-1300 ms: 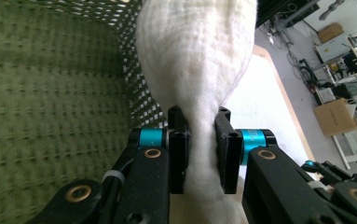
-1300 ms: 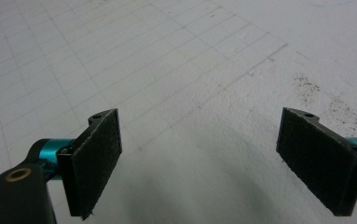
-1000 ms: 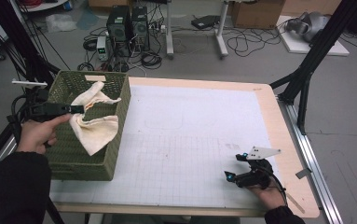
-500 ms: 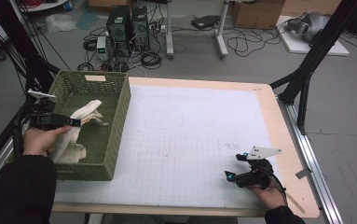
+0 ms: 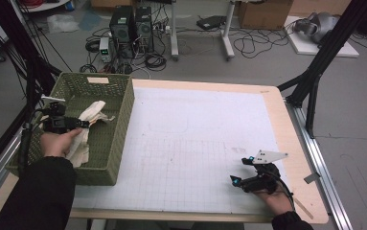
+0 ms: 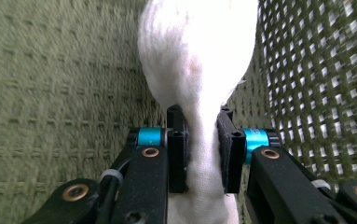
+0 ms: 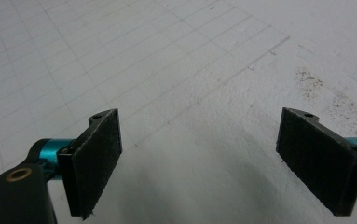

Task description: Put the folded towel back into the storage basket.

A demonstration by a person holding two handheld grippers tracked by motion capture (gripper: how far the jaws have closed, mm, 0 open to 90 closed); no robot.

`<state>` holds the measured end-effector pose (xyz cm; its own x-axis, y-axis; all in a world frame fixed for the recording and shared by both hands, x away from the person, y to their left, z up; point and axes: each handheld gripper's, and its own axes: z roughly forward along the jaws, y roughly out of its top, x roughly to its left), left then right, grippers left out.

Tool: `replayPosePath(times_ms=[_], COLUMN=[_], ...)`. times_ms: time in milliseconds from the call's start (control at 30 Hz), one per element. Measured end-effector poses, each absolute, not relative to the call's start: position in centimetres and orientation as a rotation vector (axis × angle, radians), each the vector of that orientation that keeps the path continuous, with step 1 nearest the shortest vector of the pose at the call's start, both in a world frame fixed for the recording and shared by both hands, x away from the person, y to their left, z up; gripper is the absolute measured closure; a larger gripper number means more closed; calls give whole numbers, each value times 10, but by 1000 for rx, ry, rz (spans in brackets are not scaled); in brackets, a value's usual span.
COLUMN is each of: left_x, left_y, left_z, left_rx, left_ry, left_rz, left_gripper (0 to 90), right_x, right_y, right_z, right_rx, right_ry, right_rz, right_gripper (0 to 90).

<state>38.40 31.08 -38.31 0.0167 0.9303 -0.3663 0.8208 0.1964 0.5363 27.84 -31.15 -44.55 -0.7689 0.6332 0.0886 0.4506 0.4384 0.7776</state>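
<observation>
At the left of the high view, the green woven basket (image 5: 109, 143) sits on the left edge of the worktop (image 5: 277, 120), and the person's left hand (image 5: 59, 142) holds the left gripper (image 5: 82, 124) over its interior; that gripper is clenched on a white cloth (image 5: 91, 114), and the left gripper view shows the cloth (image 6: 199, 70) pinched between the two black jaws, bulging out beyond them with the basket's floor and mesh wall (image 6: 325, 70) close behind; compared with a second ago, when the cloth hung draped over the basket's right rim and spilled down its outer wall, the cloth now lies wholly inside the basket, part of it bunched ahead of the gripper and part trailing back under the hand toward the near wall; half a second ago the hand and cloth were already inside, and since then the gripper has shifted slightly toward the basket's middle; to the right, the white gridded mat (image 5: 195, 143) covers most of the worktop; at the lower right the person's right hand (image 5: 278, 199) rests on the mat holding the right gripper (image 5: 238, 171), which has not moved across the frames; the right gripper view shows its jaws spread wide apart over the mat (image 7: 176, 70), holding nothing.
</observation>
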Motion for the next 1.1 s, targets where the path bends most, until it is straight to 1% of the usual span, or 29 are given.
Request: replayPosePath(times_ms=[233,433,500,567,633,733,767,800,900,967,1100], left_x=[386,387,388,388,388,388,388,388,390,391,391], left_y=[308,305,303,303,302,302,301,300,295,295,296], left_z=[-393,-400,-402,-402,-403,-403,-403,-404,-404,-403,-398], left_rx=[1714,1767,1780,1783,1786,1802,1825,1846,1932,1930,1869], left_ry=[1891,1913,1924,1922,1919,1934,1934,1934,1928,1923,1926], left_rz=[172,125,103,96,86,87,101,111,139,144,185], left_gripper=[751,721,686,619,570,542,559,595,730,762,771], right_x=[279,278,278,278,278,278,278,278,278,278,278], right_y=[-310,-309,-309,-309,-309,-309,-310,-310,-309,-309,-309], right_z=[-446,-445,-445,-445,-445,-444,-444,-444,-444,-443,-443], right_rx=[939,932,929,928,928,925,926,927,929,930,927], right_ry=[2481,2483,2482,2483,2481,2480,2478,2479,2479,2477,2473], right_rz=[1236,1239,1240,1241,1243,1243,1245,1246,1247,1243,1247], right_gripper=[135,137,137,137,137,139,140,140,140,141,141])
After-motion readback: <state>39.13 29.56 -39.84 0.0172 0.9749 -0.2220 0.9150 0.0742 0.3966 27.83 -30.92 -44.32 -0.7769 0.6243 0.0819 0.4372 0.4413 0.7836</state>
